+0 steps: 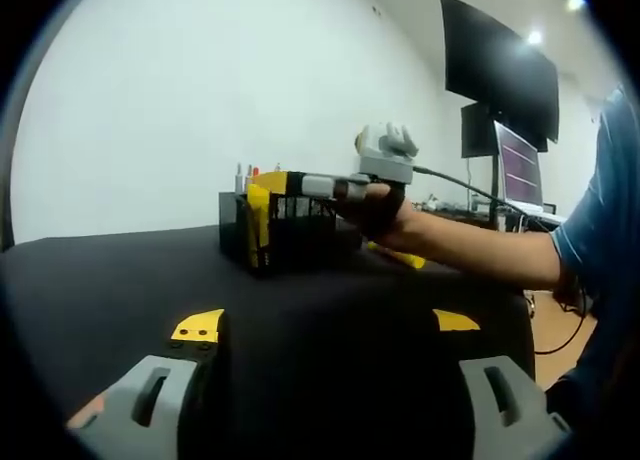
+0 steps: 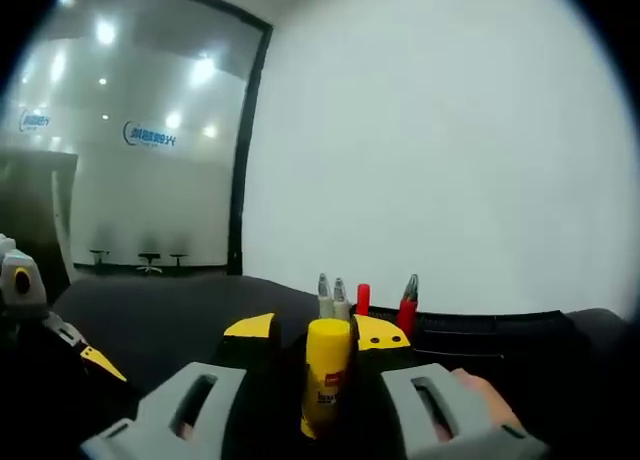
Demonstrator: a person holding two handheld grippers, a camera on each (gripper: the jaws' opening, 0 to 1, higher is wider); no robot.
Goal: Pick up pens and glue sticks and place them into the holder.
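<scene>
So the yellow-capped glue stick (image 2: 326, 372) was standing upright, pinched between the jaws of the right gripper (image 2: 314, 342), sitting right over the black mesh holder (image 2: 480, 342). Just behind it, a couple of grey-tipped pens (image 2: 332, 298) and two red markers (image 2: 385, 306) were already poking up out of that holder. From the left gripper view, a gloved hand (image 1: 378, 206) held the right gripper above the holder (image 1: 280, 228) on the black table (image 1: 120, 280). The left gripper (image 1: 327, 325) sat wide open with nothing in it, well apart from the holder.
</scene>
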